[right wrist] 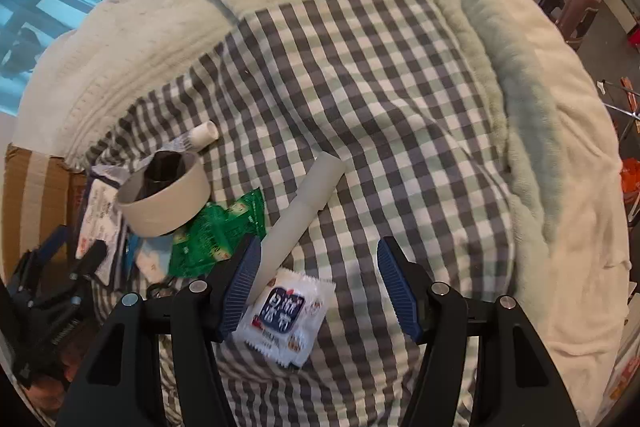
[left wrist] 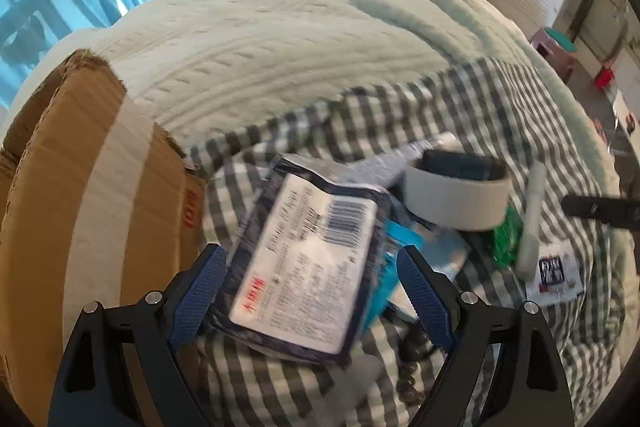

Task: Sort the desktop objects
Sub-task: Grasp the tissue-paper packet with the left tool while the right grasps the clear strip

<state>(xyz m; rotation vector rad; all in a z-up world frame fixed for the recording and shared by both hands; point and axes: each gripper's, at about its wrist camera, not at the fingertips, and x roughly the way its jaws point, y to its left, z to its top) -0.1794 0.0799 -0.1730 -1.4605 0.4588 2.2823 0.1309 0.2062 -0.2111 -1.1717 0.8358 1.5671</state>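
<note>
Bedding fills both views: a pale green blanket [left wrist: 280,39] in the upper frame, with a checked cloth [right wrist: 360,87] spread below it. Against the left edge a cardboard box [left wrist: 80,187] is seen; whether anything has been placed inside cannot be told. Sorting is judged barely begun, since the objects are still heaped on the cloth. A dark labelled packet [left wrist: 304,267] is framed by the widely spread left gripper [left wrist: 312,291], not pinched. Right of it a tape roll [left wrist: 456,199] is stacked on other items. Lower centre, a white cylinder [right wrist: 300,211] and a small white sachet [right wrist: 284,315] are straddled by the half-open, empty right gripper [right wrist: 316,291].
</note>
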